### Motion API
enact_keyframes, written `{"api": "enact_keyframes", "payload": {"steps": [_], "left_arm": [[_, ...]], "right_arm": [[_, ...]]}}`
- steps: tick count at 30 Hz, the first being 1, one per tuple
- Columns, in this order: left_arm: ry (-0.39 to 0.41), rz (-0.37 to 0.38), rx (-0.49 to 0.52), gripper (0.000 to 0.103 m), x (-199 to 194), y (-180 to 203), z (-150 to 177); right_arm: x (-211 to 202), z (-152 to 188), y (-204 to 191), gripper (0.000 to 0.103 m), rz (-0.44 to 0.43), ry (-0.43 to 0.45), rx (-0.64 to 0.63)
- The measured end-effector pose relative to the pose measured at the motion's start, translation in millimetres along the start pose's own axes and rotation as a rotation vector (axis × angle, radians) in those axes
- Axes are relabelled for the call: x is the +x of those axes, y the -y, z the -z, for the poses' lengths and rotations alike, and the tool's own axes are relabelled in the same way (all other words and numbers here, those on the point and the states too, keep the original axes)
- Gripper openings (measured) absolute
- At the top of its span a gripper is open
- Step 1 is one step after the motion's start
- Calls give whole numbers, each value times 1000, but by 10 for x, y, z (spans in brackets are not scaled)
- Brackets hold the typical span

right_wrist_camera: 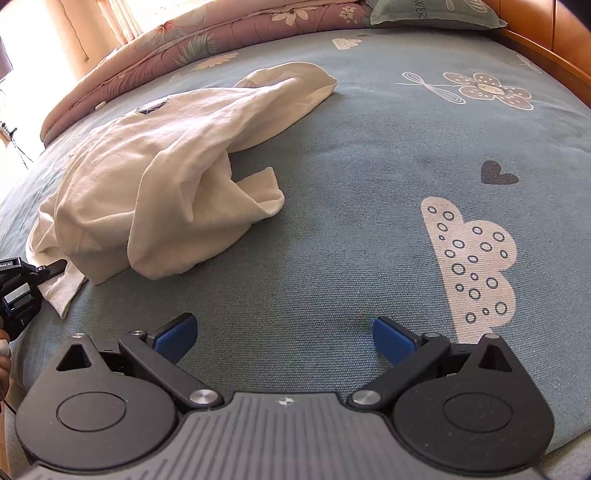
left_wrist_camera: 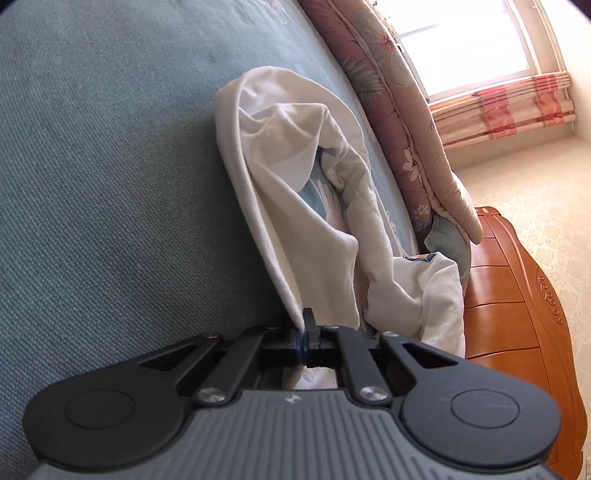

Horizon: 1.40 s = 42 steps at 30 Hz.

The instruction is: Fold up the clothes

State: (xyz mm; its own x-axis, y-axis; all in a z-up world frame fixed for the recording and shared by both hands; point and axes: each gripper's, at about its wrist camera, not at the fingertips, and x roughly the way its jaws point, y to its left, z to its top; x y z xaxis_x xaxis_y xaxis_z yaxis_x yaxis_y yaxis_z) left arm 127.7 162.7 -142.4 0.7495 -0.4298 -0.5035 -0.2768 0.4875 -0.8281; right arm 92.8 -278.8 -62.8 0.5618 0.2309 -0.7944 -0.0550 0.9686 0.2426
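Observation:
A crumpled white garment (left_wrist_camera: 295,173) lies on the teal bedspread (left_wrist_camera: 103,155). In the left wrist view my left gripper (left_wrist_camera: 306,334) is shut on the garment's near hem, and the cloth rises from the closed pads in a taut fold. The right wrist view shows the same white garment (right_wrist_camera: 155,177) bunched up at the left, a ribbed hem spread near the bed's edge. There the left gripper (right_wrist_camera: 22,291) shows at the far left, against that hem. My right gripper (right_wrist_camera: 284,336) hovers open over bare bedspread (right_wrist_camera: 332,206), to the right of the garment, with nothing between its blue pads.
A pink floral quilt (right_wrist_camera: 207,40) is rolled along the far side of the bed, with a teal pillow (right_wrist_camera: 436,14) at the head. A wooden bed frame (left_wrist_camera: 517,295) borders the mattress. Beyond it are a window and striped curtain (left_wrist_camera: 506,107).

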Motion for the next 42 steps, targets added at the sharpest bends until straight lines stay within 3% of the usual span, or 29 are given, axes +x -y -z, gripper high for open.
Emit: {"api": "enact_keyframes", "payload": {"steps": [6, 13, 22, 27, 31, 37, 42], "left_arm": [[-9, -38, 32, 7, 26, 79, -41], [-1, -155, 221, 3, -152, 382, -325], [25, -424, 471, 3, -690, 401, -1068], [15, -560, 522, 3, -824, 303, -1545], [19, -687, 677, 3, -836, 406, -1781], [49, -790, 687, 3, -901, 378, -2334], [55, -806, 625, 9, -813, 205, -2731]], "right_arm": [[4, 1, 15, 103, 12, -1, 1], [-48, -35, 48, 103, 36, 15, -2], [-98, -130, 20, 103, 60, 42, -21], [-75, -192, -78, 103, 71, 43, -47], [-84, -241, -160, 103, 89, 47, -69], [-13, -307, -264, 103, 121, 37, -78], [37, -345, -412, 103, 138, 27, -115]]}}
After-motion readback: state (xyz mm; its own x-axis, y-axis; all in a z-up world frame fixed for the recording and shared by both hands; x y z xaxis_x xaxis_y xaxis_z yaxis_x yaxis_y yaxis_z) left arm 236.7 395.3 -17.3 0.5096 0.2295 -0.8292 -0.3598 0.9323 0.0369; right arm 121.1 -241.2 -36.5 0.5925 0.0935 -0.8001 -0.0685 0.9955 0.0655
